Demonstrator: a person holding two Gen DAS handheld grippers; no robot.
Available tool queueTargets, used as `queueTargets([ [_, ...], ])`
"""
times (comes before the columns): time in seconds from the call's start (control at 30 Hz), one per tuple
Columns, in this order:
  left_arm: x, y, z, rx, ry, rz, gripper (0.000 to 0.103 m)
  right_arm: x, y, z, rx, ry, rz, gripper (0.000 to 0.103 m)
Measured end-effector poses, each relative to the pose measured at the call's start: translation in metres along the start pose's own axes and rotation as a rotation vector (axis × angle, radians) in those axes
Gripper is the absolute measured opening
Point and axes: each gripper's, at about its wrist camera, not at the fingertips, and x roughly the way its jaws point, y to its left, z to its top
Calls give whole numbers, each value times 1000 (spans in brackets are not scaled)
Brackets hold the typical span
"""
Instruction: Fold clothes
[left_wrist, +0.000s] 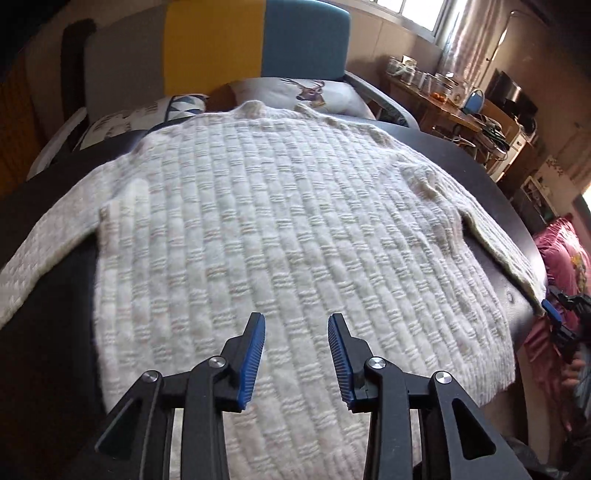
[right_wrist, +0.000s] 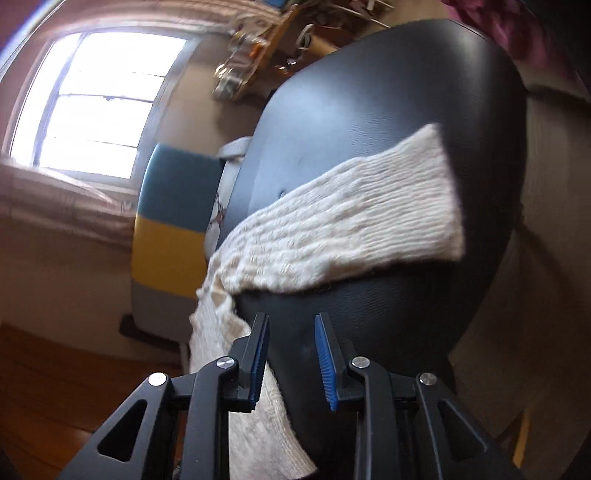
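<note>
A cream knit sweater (left_wrist: 280, 221) lies flat on a black padded surface (left_wrist: 48, 332), collar at the far end and sleeves spread to both sides. My left gripper (left_wrist: 296, 321) hovers over the sweater's lower body, open, with nothing between its blue pads. In the rolled right wrist view, one sleeve (right_wrist: 351, 221) stretches across the black surface (right_wrist: 388, 110). My right gripper (right_wrist: 291, 321) is open above bare black surface, and the sweater's edge passes just behind its left finger (right_wrist: 258, 354). The right gripper (left_wrist: 554, 314) also shows at the right rim of the left wrist view.
A sofa with grey, yellow and blue back panels (left_wrist: 221, 44) stands behind the surface, with a deer-print cushion (left_wrist: 303, 92) on it. A cluttered wooden desk (left_wrist: 443, 107) is at the back right. Pink fabric (left_wrist: 561, 251) lies off the right edge.
</note>
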Motion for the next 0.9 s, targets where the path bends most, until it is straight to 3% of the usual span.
queueTargets([
  [0.17,16,-20,12,47,22,-19,38,10,-14,8,145,-61,31,27],
  [0.3,29,-18,8,53,55,-10,41,30,-19,22,169,-131,-80,26],
  [0.4,41,-5,1,20,99,22,41,34,-5,47,29,-222,-238,15],
  [0.57,34,7,8,-12,68,-24,41,24,17,68,-37,-199,-326,21],
  [0.67,35,0,34,20,30,-49,41,25,56,63,-243,-174,-338,21],
  [0.77,45,-19,69,73,-2,-60,41,56,96,62,-417,-106,-367,21],
  [0.9,66,-55,118,168,-48,-85,41,112,123,65,-591,-6,-516,21],
])
